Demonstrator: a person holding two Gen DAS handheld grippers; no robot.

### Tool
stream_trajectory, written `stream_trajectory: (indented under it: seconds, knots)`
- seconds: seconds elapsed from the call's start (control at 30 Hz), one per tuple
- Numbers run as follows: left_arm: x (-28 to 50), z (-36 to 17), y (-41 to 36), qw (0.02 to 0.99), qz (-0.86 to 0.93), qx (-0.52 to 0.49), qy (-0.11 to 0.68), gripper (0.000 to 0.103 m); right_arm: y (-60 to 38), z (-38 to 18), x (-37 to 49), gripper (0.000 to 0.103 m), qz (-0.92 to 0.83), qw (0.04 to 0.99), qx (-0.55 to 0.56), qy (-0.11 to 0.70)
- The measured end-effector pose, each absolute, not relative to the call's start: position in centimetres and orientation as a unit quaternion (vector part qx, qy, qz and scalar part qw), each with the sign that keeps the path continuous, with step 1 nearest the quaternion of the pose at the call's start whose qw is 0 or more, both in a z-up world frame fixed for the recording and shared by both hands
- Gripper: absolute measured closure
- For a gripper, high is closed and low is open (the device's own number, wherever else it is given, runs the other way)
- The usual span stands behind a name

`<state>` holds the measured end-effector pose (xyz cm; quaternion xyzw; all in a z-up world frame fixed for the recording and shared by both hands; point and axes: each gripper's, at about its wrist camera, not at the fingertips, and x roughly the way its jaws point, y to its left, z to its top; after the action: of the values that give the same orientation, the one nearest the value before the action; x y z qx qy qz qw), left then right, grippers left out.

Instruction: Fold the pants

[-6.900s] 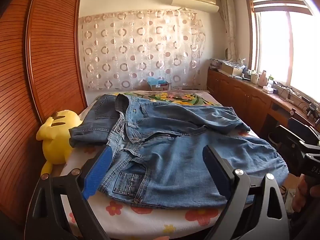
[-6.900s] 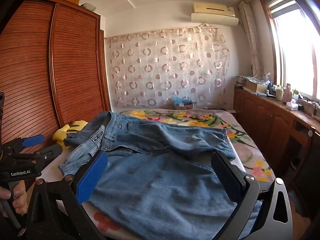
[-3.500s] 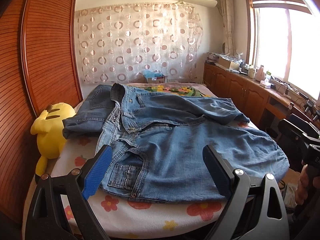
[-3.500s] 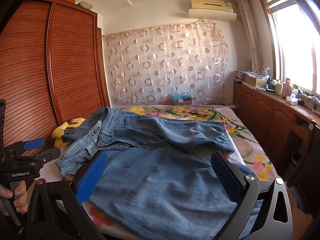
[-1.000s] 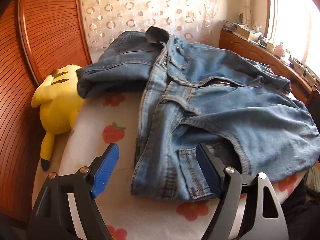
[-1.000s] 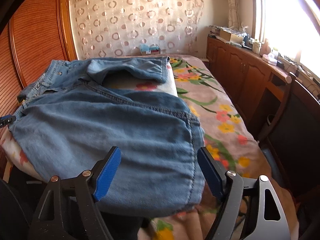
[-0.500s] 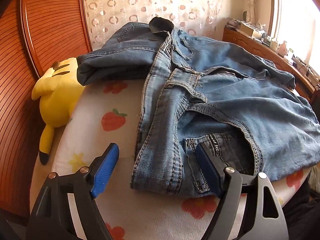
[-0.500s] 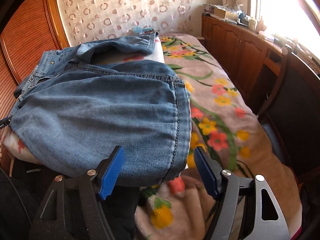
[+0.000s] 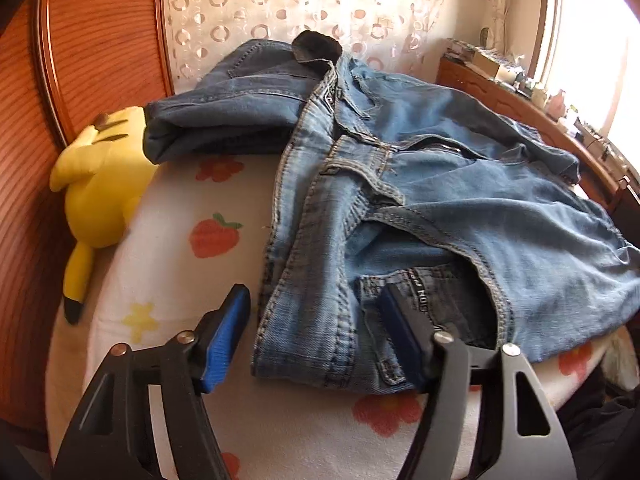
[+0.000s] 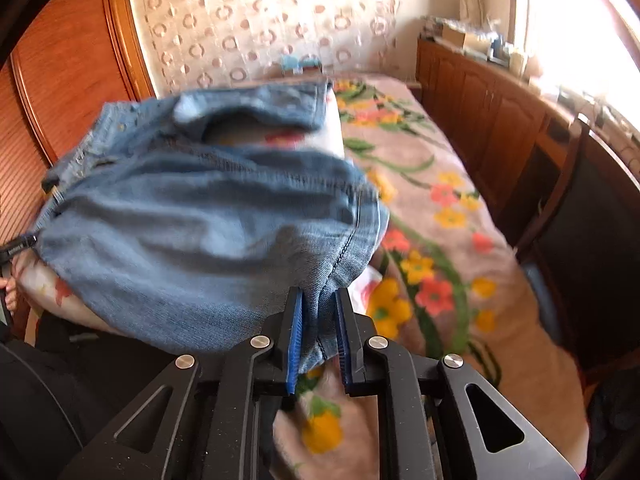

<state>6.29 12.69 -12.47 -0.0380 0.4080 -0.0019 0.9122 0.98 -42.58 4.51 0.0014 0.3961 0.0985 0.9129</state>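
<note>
Light blue jeans lie spread across a bed, waistband to the left, legs to the right. My left gripper is open and straddles the near waistband corner; its right finger sits inside the waist opening. My right gripper is shut on the hem of the near leg at the bed's edge. The picture in the right wrist view is blurred by motion.
A darker pair of folded jeans and a yellow plush toy lie at the left by the wooden wardrobe. A flowered blanket covers the bed. Wooden cabinets and a dark chair stand to the right.
My right gripper has closed on the leg hem and moved in. My left gripper has slid forward around the waistband corner, still open.
</note>
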Motion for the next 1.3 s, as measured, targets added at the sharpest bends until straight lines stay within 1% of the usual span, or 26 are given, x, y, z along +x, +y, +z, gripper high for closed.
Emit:
stream_trajectory:
  seconds: [0.03, 0.1, 0.17, 0.27, 0.37, 0.43, 0.5, 0.83, 1.0, 1.1, 1.3]
  knots:
    - [6.2, -12.4, 12.7, 0.913, -0.001, -0.039, 0.407, 0.040, -42.7, 5.0, 1.0, 0.087, 0.098, 0.917, 0.002, 0.387]
    - [6.1, -12.4, 12.9, 0.913, -0.001, -0.045, 0.405, 0.040, -42.6, 5.6, 0.9, 0.088, 0.099, 0.923, -0.001, 0.371]
    - [5.9, -12.4, 13.1, 0.914, 0.001, -0.048, 0.402, 0.046, -42.3, 6.0, 0.9, 0.088, 0.101, 0.928, -0.006, 0.359]
    - [5.9, -12.4, 13.0, 0.916, -0.003, -0.048, 0.399, 0.058, -41.8, 6.5, 0.6, 0.088, 0.103, 0.933, -0.011, 0.346]
    - [5.8, -12.4, 13.0, 0.916, -0.009, -0.047, 0.398, 0.074, -41.5, 6.2, 0.6, 0.088, 0.106, 0.935, -0.013, 0.337]
    - [5.6, -12.2, 12.9, 0.917, -0.012, -0.047, 0.396, 0.082, -41.5, 6.2, 0.5, 0.088, 0.108, 0.938, -0.013, 0.330]
    - [5.3, -11.7, 12.6, 0.920, -0.012, -0.041, 0.390, 0.086, -41.5, 6.3, 0.8, 0.088, 0.110, 0.940, -0.013, 0.323]
    - [1.5, -5.0, 10.9, 0.949, -0.016, -0.029, 0.314, 0.088, -41.9, 8.9, 0.1, 0.089, 0.113, 0.959, -0.021, 0.259]
    - [1.9, -4.3, 11.3, 0.950, -0.010, -0.022, 0.311, 0.089, -41.3, 9.1, 0.1, 0.089, 0.122, 0.963, -0.031, 0.239]
    - [2.7, -4.6, 11.2, 0.949, -0.008, -0.019, 0.314, 0.089, -41.0, 7.7, 1.2, 0.089, 0.126, 0.960, -0.038, 0.247]
    - [3.9, -4.4, 10.4, 0.950, -0.008, -0.008, 0.312, 0.089, -39.0, 3.6, 4.9, 0.089, 0.142, 0.943, -0.058, 0.295]
